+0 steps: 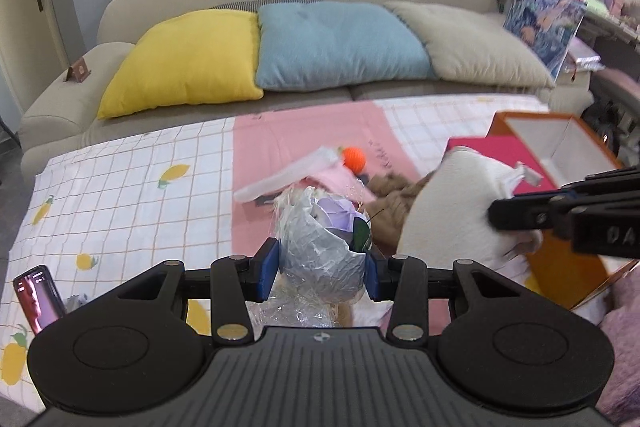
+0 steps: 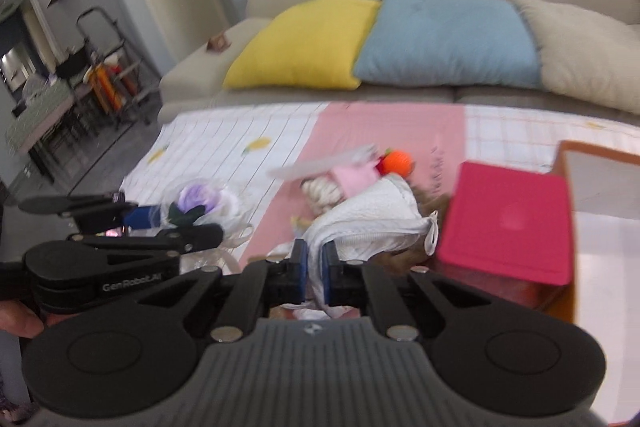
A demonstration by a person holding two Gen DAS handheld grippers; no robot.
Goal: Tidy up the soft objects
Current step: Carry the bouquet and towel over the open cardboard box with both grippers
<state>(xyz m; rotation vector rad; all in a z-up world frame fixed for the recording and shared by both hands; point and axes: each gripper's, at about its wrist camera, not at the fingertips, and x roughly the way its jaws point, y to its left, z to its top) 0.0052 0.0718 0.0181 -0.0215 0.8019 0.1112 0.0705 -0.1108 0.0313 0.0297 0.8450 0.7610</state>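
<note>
A wrapped flower [image 1: 320,243] is held tight by the left gripper [image 1: 320,269], above the bed sheet [image 1: 120,179]. A white cloth [image 2: 372,223] is pinched by the right gripper [image 2: 314,269] – beside the orange box [image 1: 560,147] (open on top). Next, both should likely be dropped in.

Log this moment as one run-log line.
left gripper: shut on wrapped purple flower | right gripper: shut on white cloth | orange box: open beside it

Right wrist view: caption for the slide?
Right gripper jaws pinch white quilted cloth beside the pink box; left gripper holds wrapped flower.
</note>
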